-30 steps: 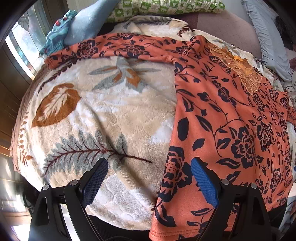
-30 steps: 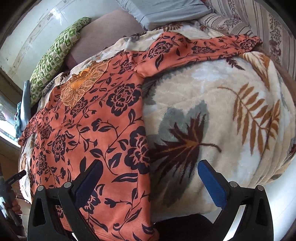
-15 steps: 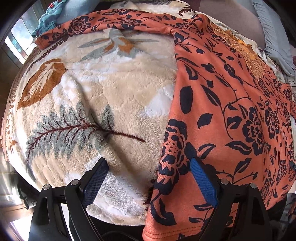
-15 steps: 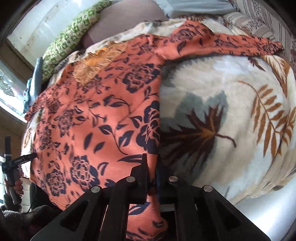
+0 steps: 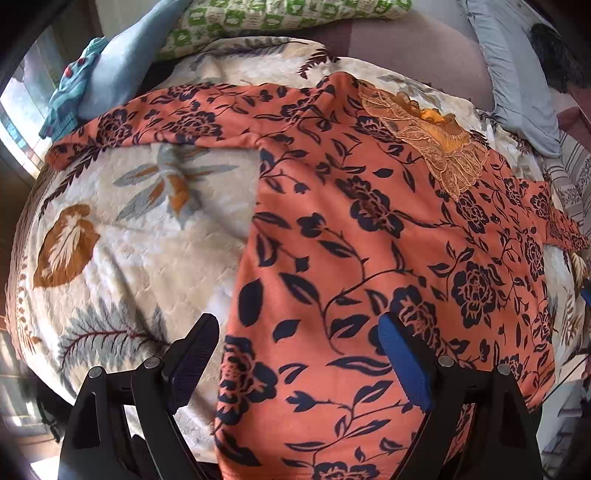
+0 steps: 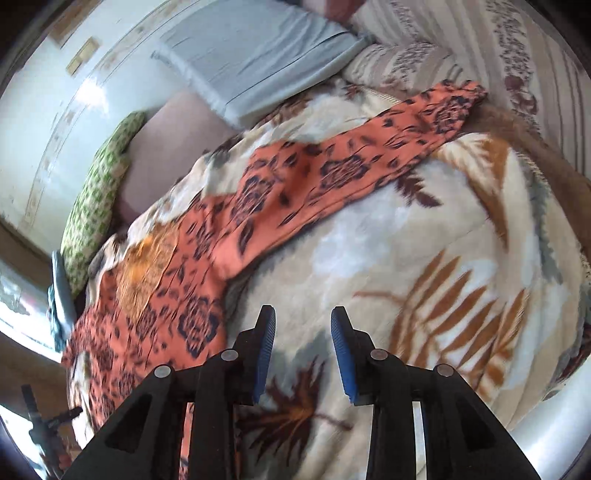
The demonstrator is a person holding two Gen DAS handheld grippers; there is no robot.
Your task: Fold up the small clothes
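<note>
Risk first: my left gripper [image 5: 295, 363] is spread wide over the bottom hem of the orange floral top [image 5: 369, 240], one finger over the blanket [image 5: 129, 229], the other over the fabric, gripping nothing. If I close here I judge I'd pinch plush blanket pile along with the hem, or catch only one layer, and the fold would drag crooked. My right gripper [image 6: 302, 356] is partly parted and empty, hovering over bare blanket just beside the top's side edge; that view is motion-blurred, so I can't tell how near it is to the cloth. Reaching in blind could miss the edge or bunch the sleeve [image 6: 369, 147].

Top lies flat, front up, across the bed, both sleeves stretched outward, hem nearest me and draping slightly over the bed edge. Nothing folded yet by my read.

Materials: top looks like thin, drapey knit, orange with navy roses and vines, a gold lace patch [image 5: 432, 147] at the neckline that seems stiffer. Likely slippery, wrinkles easily. Blanket is thick fleece, cream with leaf print, quilted bumps, soft and grabby. Green checked pillow [image 5: 280, 14] and grey pillow [image 6: 255, 55] sit at the head end.
</note>
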